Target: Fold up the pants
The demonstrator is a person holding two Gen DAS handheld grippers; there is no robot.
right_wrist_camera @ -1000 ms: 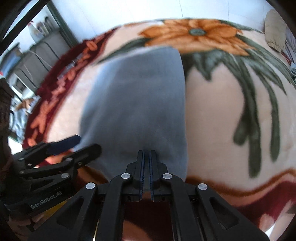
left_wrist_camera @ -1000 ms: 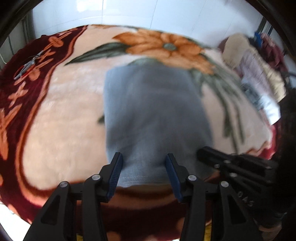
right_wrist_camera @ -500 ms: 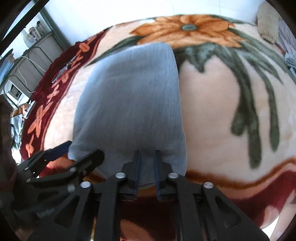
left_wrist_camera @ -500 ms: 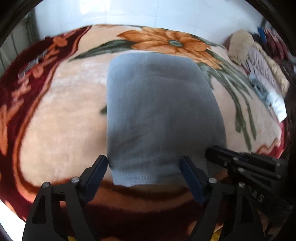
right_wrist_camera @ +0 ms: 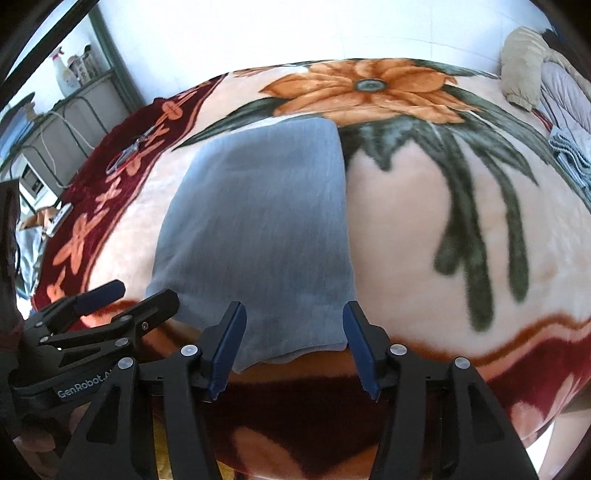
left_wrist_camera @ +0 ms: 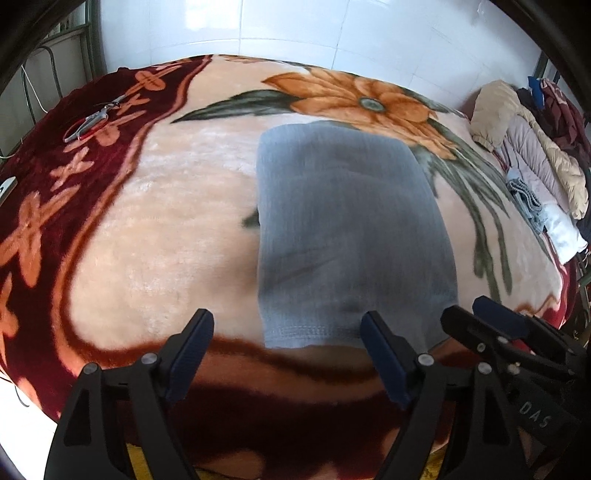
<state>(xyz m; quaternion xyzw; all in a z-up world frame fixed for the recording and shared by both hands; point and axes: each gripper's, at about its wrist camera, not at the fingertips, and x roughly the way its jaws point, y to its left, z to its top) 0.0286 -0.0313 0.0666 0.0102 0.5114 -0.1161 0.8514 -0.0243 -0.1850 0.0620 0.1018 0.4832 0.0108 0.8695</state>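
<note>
The grey pants (left_wrist_camera: 347, 236) lie folded into a flat rectangle on the flowered blanket (left_wrist_camera: 177, 229); they also show in the right wrist view (right_wrist_camera: 258, 229). My left gripper (left_wrist_camera: 286, 332) is open and empty, just short of the fold's near left corner. My right gripper (right_wrist_camera: 293, 325) is open and empty, its fingers either side of the near right edge, above the cloth. The right gripper shows in the left wrist view (left_wrist_camera: 491, 321), and the left gripper shows in the right wrist view (right_wrist_camera: 129, 295).
Scissors (left_wrist_camera: 90, 120) lie on the blanket's dark red border at far left. A pile of clothes and bedding (left_wrist_camera: 532, 162) lies along the right edge. A white tiled wall (left_wrist_camera: 295, 29) stands behind. A metal shelf (right_wrist_camera: 66, 107) with bottles stands at left.
Both grippers opened: the right one was shut on the pants' near edge and let go, the left one widened. Both drew back toward me; the pants now lie flat.
</note>
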